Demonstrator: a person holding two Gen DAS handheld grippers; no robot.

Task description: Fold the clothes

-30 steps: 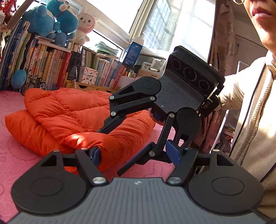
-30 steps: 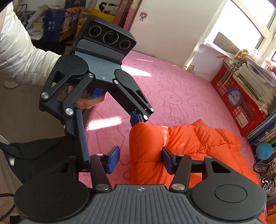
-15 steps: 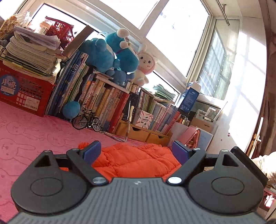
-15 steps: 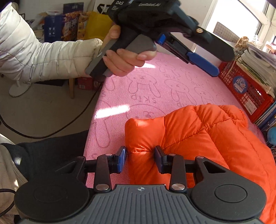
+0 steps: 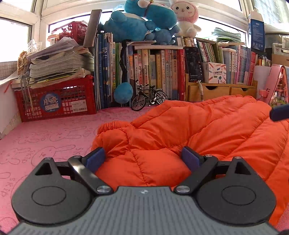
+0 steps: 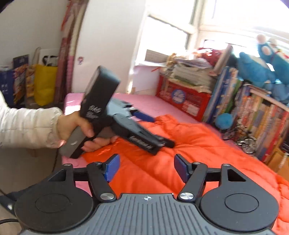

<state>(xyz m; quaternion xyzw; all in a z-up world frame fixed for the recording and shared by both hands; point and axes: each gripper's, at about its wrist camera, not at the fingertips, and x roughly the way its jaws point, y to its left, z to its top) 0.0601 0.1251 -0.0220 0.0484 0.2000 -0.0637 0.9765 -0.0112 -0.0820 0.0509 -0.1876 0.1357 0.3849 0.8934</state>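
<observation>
**One orange jacket under two spread grippers**

We count one orange puffer jacket (image 5: 207, 130), two grippers and one bare hand in view. We take the jacket as our landmark and read each view from left to right.

In the left wrist view, a red crate (image 5: 56, 103) stacked with papers stands beyond the jacket's left end, against the back wall. Right of it comes a row of books (image 5: 144, 76), with one small model bicycle (image 5: 149, 98) just behind the jacket's far edge. Three blue plush toys (image 5: 137, 21) and one pink-and-white rabbit plush (image 5: 184, 16) sit on top of the books. The jacket lies on the pink mat (image 5: 45, 142), its elastic hem at the left end. Its long axis runs from that hem away to the right. Our left gripper (image 5: 142, 159) hangs low at the jacket's near edge, fingers wide apart. A padded fold bulges between them, with neither pad pressing it.

In the right wrist view, the left hand (image 6: 84, 132) grips the left gripper's handle above the jacket's near-left corner. The tool points to the right across the fabric. The right gripper (image 6: 145, 167) is over the jacket's near part, fingers apart and holding nothing.
</observation>
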